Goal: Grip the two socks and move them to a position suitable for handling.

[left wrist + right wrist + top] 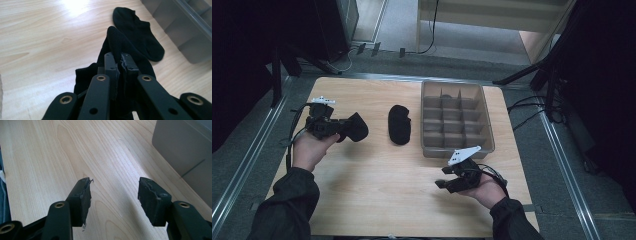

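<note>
Left claw [121,62] pinching black sock [117,42], lifted; right claw [113,195] spread, empty.

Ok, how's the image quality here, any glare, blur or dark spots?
High view: the room's edges fall into black, and the table is evenly lit. Left gripper view: a glare patch whitens the wood at top; the held sock is a black shape with no detail. Right gripper view: sharp wood grain, the bin soft.

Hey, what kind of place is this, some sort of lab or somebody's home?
Most likely a recording studio or lab bench, not a home: a bare wooden table ringed by dark tripod legs and floor cables, with two black socks and a grey divided organizer tray laid out for sorting.
</note>
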Demonstrator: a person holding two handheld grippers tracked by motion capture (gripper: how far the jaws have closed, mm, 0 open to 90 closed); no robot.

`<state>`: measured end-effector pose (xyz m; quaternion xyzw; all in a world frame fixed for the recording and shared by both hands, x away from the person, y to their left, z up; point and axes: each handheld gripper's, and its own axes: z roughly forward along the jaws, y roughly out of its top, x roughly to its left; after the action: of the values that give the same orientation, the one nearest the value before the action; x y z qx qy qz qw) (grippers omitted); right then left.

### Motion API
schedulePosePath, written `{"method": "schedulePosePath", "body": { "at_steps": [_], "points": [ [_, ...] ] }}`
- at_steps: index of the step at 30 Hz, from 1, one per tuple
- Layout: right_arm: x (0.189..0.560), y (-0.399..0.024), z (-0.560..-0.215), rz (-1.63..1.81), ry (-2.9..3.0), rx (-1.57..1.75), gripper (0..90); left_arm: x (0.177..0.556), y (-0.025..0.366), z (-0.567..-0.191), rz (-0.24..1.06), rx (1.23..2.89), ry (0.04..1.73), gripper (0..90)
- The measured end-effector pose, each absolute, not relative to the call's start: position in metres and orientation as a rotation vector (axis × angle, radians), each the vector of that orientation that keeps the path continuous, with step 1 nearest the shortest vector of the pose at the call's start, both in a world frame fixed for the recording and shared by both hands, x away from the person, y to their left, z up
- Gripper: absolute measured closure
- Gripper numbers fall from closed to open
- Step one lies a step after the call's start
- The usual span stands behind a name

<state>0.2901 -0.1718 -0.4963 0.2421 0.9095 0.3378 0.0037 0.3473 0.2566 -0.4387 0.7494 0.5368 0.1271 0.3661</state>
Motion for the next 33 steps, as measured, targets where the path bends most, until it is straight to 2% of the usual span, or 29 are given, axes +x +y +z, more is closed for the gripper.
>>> {"method": "schedulePosePath", "body": {
  "at_steps": [13,19,33],
  "points": [
    [0.293,-0.171,-0.495,1.095,2.841,0.787,42.6,0.300,0.233,-0.444,0.289,1.966,1.346,84.2],
    [0.293,-0.169,-0.495,1.086,2.842,0.793,42.6,0.289,0.217,-0.457,0.242,2.038,1.333,84.0],
    [0.295,-0.165,-0.495,1.081,2.850,0.773,42.7,0.266,0.206,-0.477,0.172,2.083,1.362,82.5]
  ]
}}
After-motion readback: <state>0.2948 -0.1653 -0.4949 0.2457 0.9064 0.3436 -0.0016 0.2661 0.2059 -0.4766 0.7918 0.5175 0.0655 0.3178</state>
